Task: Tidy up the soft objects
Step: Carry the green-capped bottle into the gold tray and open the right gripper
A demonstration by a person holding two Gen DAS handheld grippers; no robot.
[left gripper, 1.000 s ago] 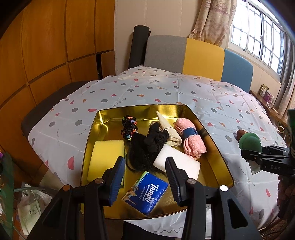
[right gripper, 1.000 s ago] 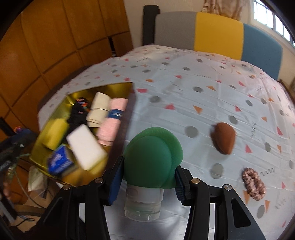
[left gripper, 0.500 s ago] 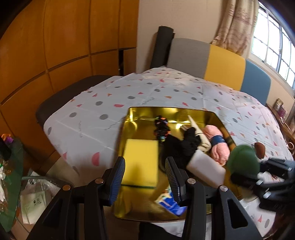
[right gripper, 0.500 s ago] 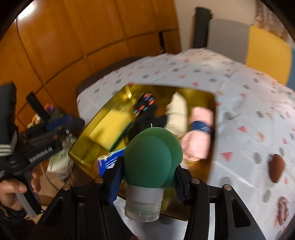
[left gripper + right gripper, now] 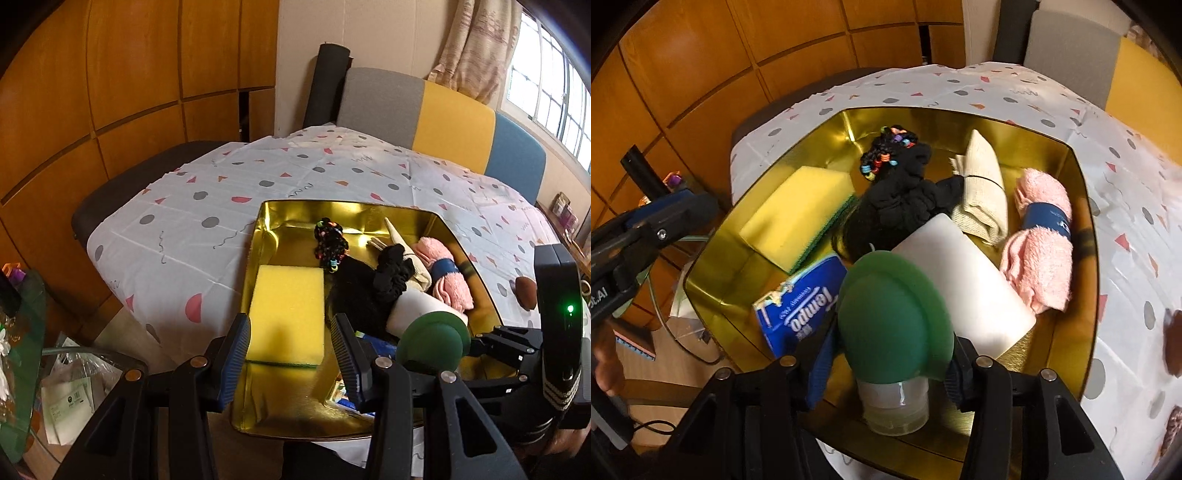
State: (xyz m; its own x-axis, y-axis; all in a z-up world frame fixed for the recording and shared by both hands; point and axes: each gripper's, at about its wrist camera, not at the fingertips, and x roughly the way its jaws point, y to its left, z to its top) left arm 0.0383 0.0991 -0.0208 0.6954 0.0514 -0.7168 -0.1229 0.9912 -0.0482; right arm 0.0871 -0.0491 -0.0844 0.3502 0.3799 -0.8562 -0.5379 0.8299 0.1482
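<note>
A gold tray [image 5: 1082, 206] holds a yellow sponge [image 5: 798, 218], a blue tissue pack [image 5: 798, 310], a white foam block [image 5: 964, 280], a pink towel [image 5: 1041, 251], a beige cloth [image 5: 982, 192], black fabric [image 5: 901, 199] and colourful hair ties [image 5: 886, 147]. My right gripper [image 5: 892, 343] grips a green squeeze bottle [image 5: 890, 317] low over the tray's near corner, and its jaws are opening. In the left wrist view the bottle [image 5: 432, 339] hangs just right of my left gripper [image 5: 290, 325], which is open and empty above the yellow sponge [image 5: 286, 310].
The tray's wall [image 5: 258, 236] rises from a patterned tablecloth [image 5: 207, 221]. A brown sponge [image 5: 526, 291] lies on the cloth right of the tray, with a pink scrunchie [image 5: 1172, 424] nearer. A grey, yellow and blue bench [image 5: 454, 110] stands behind, and bags [image 5: 66, 398] lie below at left.
My right gripper carried the green bottle from over the tablecloth to above the tray and sank lower. The left gripper shifted toward the tray's left side.
</note>
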